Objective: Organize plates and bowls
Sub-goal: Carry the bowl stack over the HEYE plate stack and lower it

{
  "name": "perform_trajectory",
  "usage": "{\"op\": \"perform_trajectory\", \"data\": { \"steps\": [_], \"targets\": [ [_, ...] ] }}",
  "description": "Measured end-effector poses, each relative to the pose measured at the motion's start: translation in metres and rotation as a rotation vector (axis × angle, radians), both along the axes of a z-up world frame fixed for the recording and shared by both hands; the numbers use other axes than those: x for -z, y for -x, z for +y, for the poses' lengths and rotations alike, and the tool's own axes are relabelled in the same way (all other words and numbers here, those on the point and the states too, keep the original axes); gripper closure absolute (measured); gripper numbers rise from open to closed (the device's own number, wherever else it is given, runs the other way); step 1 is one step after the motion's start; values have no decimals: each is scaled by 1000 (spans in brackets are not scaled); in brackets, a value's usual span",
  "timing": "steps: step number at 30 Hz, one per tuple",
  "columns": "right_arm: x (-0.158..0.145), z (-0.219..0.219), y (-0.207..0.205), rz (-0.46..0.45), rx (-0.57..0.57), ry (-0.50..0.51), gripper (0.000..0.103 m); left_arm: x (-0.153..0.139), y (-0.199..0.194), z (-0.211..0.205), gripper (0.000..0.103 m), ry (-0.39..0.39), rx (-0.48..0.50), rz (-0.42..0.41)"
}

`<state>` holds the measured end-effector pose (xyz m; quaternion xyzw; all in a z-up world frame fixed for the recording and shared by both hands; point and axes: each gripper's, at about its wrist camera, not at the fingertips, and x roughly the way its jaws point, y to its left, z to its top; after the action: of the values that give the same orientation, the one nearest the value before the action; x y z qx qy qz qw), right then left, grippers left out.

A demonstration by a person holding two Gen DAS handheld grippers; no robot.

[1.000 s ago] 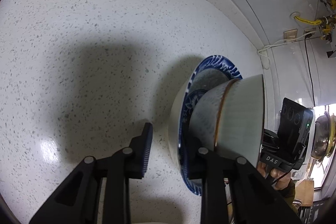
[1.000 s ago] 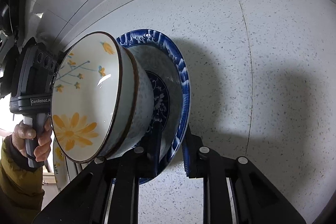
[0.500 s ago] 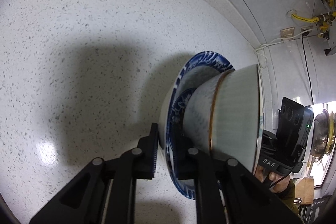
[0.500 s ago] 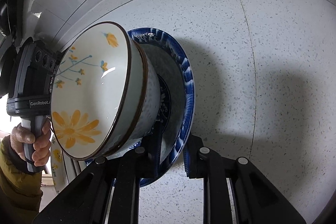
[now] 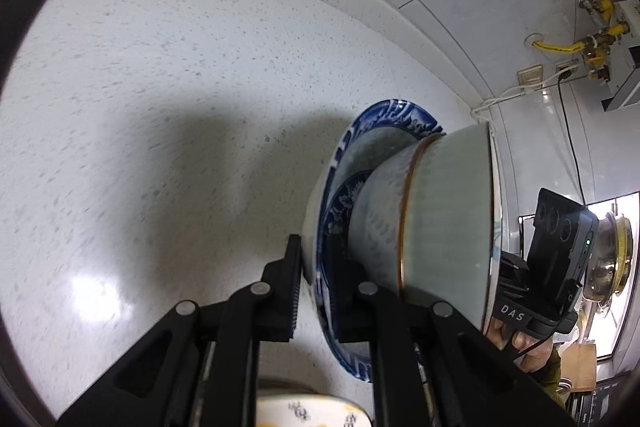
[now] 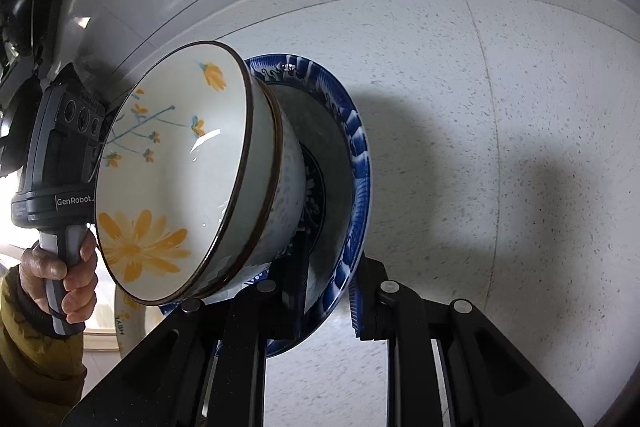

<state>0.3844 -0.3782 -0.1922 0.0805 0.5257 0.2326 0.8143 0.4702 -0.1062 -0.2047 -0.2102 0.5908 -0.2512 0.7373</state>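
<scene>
While I steady both handles, I log the lot from left to right.

Left hand-held gripper (image 5: 314, 291): jaws narrow, clamped on the near rim of the blue-patterned plate (image 5: 382, 115); they have just been closing, with that rim between them.
Plate: held on its rim at two points, one per gripper, and seemingly clear of the speckled white surface (image 5: 160, 107), with its shadow cast below.
Bowls: two nested bowls sit in the plate's well; the inner flowered bowl (image 6: 168, 179) shows orange blooms and a brown rim, the outer pale bowl (image 5: 444, 227) carries it.
Right hand-held gripper (image 6: 330, 287): jaws narrow, pinching the plate's opposite rim, one pad inside the well, one under the blue border.
Other crockery: a second flowered piece (image 5: 312, 411) shows at the bottom edge of the left wrist view, blurred; I cannot tell what it is.
Step in hand: I judge this a two-handed carry of the stacked set, mid-transfer.
Next move calls for: keeping both grips level with each other so the bowls do not slide, then setting the plate down flat before either grip lets go.
Risk: the bowls rest loose; a tilt could tip them out.
</scene>
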Motion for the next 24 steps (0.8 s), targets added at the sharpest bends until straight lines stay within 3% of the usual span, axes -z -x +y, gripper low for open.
{"op": "perform_trajectory", "data": {
  "steps": [7,14,24],
  "targets": [
    [-22,45,52,-18,-57,-3,86,-33,63,60,93,-5,-52,-6],
    [-8,89,109,5,-108,-6,86,-44,126,110,93,-27,-79,17],
    [40,115,135,44,-93,23,86,-10,143,120,93,-8,-79,66]
  ]
}}
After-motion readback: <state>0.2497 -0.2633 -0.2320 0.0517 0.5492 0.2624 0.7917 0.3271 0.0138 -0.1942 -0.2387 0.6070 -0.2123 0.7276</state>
